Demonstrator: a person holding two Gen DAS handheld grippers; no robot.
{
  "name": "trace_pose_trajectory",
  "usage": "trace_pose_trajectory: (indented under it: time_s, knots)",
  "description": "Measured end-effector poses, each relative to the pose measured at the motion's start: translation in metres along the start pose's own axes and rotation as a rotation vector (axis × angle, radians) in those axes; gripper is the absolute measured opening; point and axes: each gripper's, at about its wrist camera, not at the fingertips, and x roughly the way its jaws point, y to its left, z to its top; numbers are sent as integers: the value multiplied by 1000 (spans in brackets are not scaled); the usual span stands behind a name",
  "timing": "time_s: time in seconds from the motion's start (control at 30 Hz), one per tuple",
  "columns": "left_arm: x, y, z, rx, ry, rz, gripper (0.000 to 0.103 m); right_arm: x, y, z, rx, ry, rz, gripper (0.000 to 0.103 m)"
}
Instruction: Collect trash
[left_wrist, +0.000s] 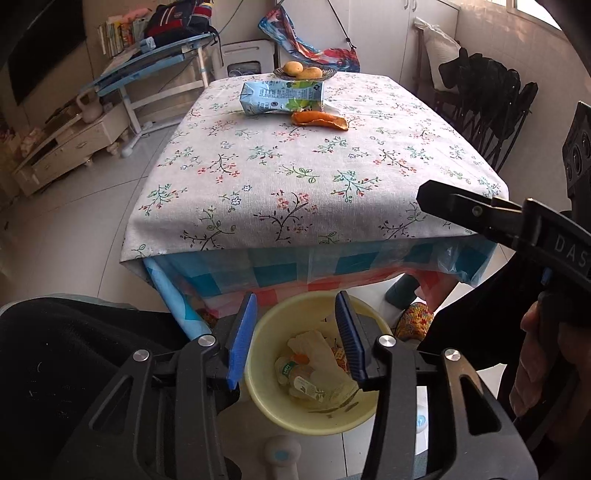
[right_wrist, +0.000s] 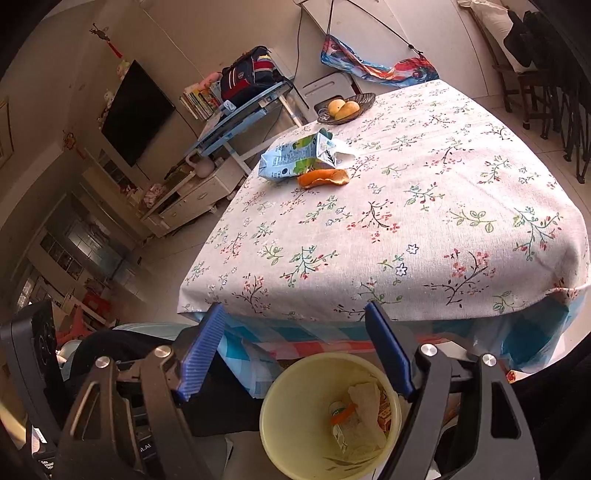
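Note:
A crushed blue-green drink carton (left_wrist: 282, 96) (right_wrist: 295, 158) lies far down the flowered tablecloth (left_wrist: 295, 177) (right_wrist: 406, 221), with a curled orange peel (left_wrist: 319, 121) (right_wrist: 323, 178) just in front of it. On the floor by the table's near edge stands a yellow bin (left_wrist: 258, 387) (right_wrist: 269, 435) holding a small bottle, crumpled paper and bits of peel. My left gripper (left_wrist: 297, 297) hangs open over the bin with nothing between its blue pads. My right gripper (right_wrist: 295, 306) is also open and empty, above the bin and the table's near edge.
A dark bowl with two yellow fruits (left_wrist: 304, 71) (right_wrist: 345, 107) sits at the table's far end. Dark chairs (left_wrist: 480, 92) line the right side. A blue desk (left_wrist: 155, 59) and a low cabinet stand left. A checked plastic cover hangs below the cloth.

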Motion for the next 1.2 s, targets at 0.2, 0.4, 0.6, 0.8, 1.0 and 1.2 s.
trace_pose_trajectory:
  time_s: [0.2,0.4,0.6,0.8,1.0,1.2]
  knots:
    - [-11,4,3,-19,-71,41,53,-3,-1,-2,-2,-9,-7,75]
    - [-25,7,6,-28,-161,92,64,-3,0,-2,-9,-11,-15,76]
    - [-35,8,7,-29,-225,132,72,-3,1,-2,-19,-12,-20,76]
    - [-42,10,7,-44,-260,148,77,-2,4,-2,-35,-12,-26,76]
    - [-45,11,7,-45,-274,153,77,-1,8,-2,-54,-13,-33,76]
    - [-45,11,6,-52,-282,152,78,-1,10,-2,-67,-17,-38,76]
